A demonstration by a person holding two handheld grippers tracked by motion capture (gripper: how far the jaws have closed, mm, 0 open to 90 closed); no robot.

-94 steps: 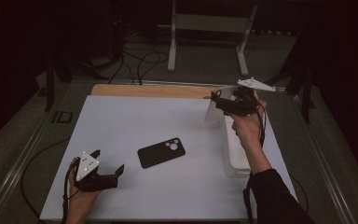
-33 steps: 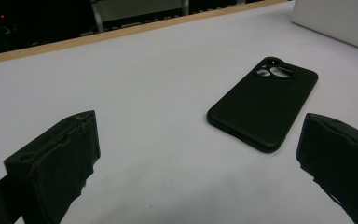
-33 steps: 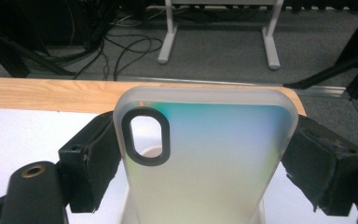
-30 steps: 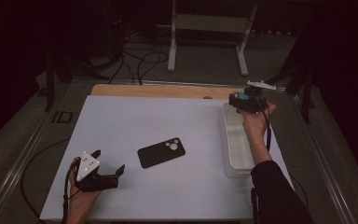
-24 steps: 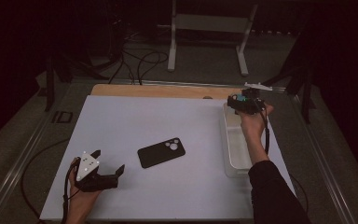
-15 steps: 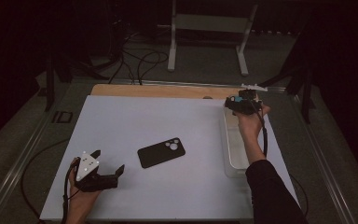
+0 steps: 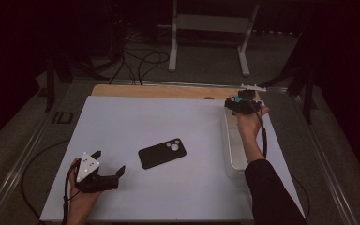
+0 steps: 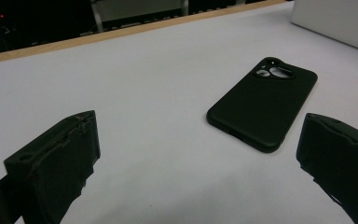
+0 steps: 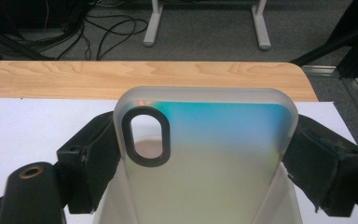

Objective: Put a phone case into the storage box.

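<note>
High view first: a white board (image 7: 168, 140) covers most of the table, with a strip of bare wood along its far edge. A black phone case (image 7: 162, 153) lies flat near the middle of the board, camera cutout up, with open board all round it. Near the front left corner the left gripper (image 7: 104, 174) rests low in a hand, a grey three-cornered plate on top, its jaws spread wide and holding nothing. Along the right side sits a long white tray (image 7: 231, 154). The person's right forearm reaches over it to the right gripper (image 7: 229, 104), held above the tray's far end. Beyond the table, cables (image 7: 136, 61) trail across the grey floor beside the white legs of a stand (image 7: 173, 42).

Left gripper view gives what the overhead cannot: the black case (image 8: 263, 102) lies ahead and to the right of the open jaws, apart from both, its matte back and lens openings plain. A corner of the tray shows at the top right.

Right gripper view shows a frosted translucent phone case (image 9: 205, 154) clamped by its sides between the two jaws, tinted teal to yellowish, with a dark-rimmed oval camera hole. The tray (image 9: 116, 205) sits right under it.

No brand or writing is legible anywhere.
</note>
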